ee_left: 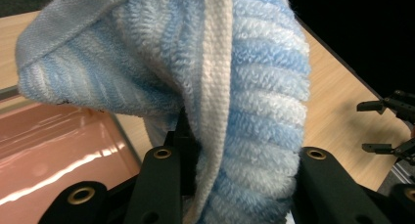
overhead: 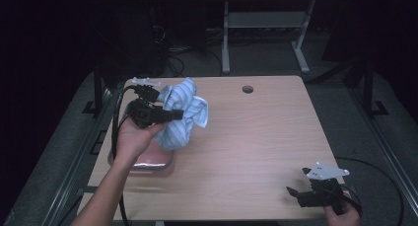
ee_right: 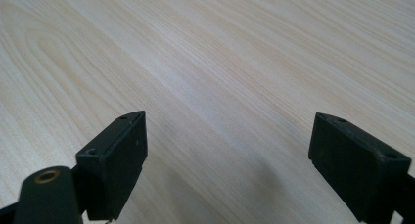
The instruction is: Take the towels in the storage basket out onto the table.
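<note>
My left gripper (overhead: 173, 114) grasps one striped towel (overhead: 185, 112) above one pink tray (overhead: 155, 163) at the desk (overhead: 256, 137) left edge; my right gripper (overhead: 296, 192), fingers released, sits near-right beside bare desk.

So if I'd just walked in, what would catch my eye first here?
Most likely the blue-and-white striped towel, bunched up and held in the air by the left gripper over the left side of the wooden table. Just beneath it a pink tray lies at the table's left edge. At the near right corner, the right gripper waits with its jaws wide apart over bare wood.
</note>
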A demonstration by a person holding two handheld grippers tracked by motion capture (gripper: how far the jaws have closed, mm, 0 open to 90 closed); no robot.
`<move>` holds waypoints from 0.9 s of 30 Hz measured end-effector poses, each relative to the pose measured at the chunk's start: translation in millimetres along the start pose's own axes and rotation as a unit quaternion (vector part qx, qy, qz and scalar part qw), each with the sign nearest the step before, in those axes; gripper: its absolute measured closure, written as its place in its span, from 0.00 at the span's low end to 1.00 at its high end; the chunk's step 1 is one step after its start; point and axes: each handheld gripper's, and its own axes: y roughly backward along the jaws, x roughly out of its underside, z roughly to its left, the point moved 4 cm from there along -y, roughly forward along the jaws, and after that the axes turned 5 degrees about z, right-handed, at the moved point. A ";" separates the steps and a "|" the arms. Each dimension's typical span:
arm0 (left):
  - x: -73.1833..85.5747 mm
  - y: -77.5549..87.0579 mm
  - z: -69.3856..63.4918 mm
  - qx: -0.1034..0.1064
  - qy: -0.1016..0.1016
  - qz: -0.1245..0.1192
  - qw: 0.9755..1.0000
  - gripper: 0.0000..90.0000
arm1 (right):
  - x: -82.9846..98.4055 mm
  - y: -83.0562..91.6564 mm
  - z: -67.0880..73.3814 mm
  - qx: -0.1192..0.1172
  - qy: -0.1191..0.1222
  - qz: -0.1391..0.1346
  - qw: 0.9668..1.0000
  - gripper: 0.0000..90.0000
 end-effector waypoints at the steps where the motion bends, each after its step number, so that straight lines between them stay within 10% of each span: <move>1: -0.8 -2.0 -1.3 0.001 -0.002 0.000 1.000 0.74 | -0.2 -0.1 0.4 0.000 -0.001 -0.001 1.000 0.15; 27: -21.1 -51.1 -26.6 0.044 -0.016 0.021 0.999 0.74 | 1.1 0.5 -1.9 -0.004 -0.005 -0.004 1.000 0.15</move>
